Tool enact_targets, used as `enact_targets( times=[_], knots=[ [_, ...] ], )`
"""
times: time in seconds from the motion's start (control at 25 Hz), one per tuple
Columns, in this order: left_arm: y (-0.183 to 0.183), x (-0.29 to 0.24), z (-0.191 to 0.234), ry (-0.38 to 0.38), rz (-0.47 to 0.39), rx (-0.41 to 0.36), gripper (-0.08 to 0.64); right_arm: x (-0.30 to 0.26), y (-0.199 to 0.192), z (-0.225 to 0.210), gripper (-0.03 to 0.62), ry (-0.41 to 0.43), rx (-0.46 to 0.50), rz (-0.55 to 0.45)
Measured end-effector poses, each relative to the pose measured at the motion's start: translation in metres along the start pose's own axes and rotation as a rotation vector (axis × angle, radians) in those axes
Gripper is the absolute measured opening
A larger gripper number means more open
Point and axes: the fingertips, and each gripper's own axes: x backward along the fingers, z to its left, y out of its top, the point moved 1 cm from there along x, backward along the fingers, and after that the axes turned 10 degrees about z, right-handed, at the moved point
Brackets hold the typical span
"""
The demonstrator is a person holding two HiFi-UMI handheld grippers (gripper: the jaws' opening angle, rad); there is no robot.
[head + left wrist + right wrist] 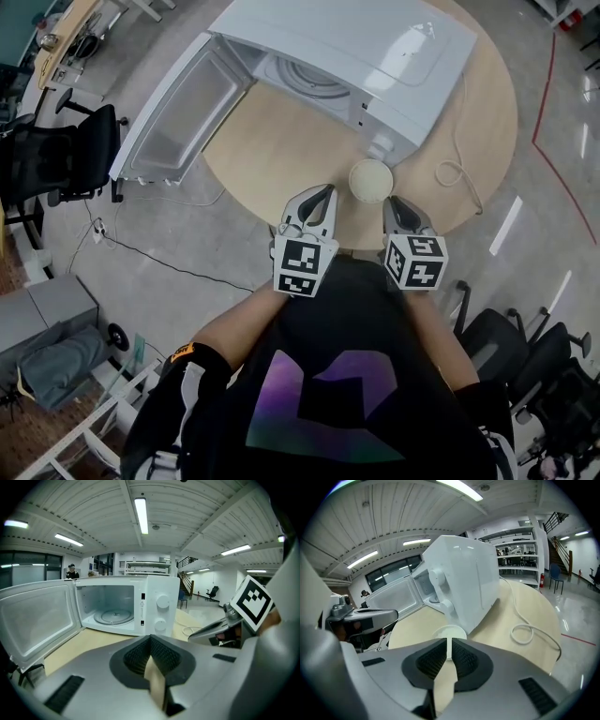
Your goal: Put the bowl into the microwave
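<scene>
Grey jaws of the left gripper (pixel 322 193) meet at their tips, holding nothing. Those of the right gripper (pixel 395 202) stand a thin slit apart, also empty. Just ahead, between the two, the cream bowl (pixel 370 180) sits on the round wooden surface (pixel 272 159), looking empty, near the microwave (pixel 375 56). Its door (pixel 178 112) is wide open, and a glass turntable (pixel 114 616) lies inside.
</scene>
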Motion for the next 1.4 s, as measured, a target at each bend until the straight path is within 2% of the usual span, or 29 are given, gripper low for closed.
enact_targets(
  times=[0.08,0.24,0.68,1.4],
  knots=[
    [-0.003,-0.007,0.001,-0.008,0.011,-0.001,0.046,-0.004,-0.002,-0.007,0.021,-0.007,-0.033,0.007],
    [-0.008,-0.014,0.004,-0.01,0.023,0.002,0.046,-0.014,-0.008,-0.015,0.082,0.027,-0.123,0.021],
    [-0.026,-0.015,0.015,0.019,0.044,0.018,0.046,-0.044,-0.022,-0.026,0.092,0.153,-0.418,0.05],
    [-0.034,-0.004,0.02,0.05,0.045,0.026,0.046,-0.057,-0.032,-0.025,0.092,0.238,-0.613,0.072]
  ],
)
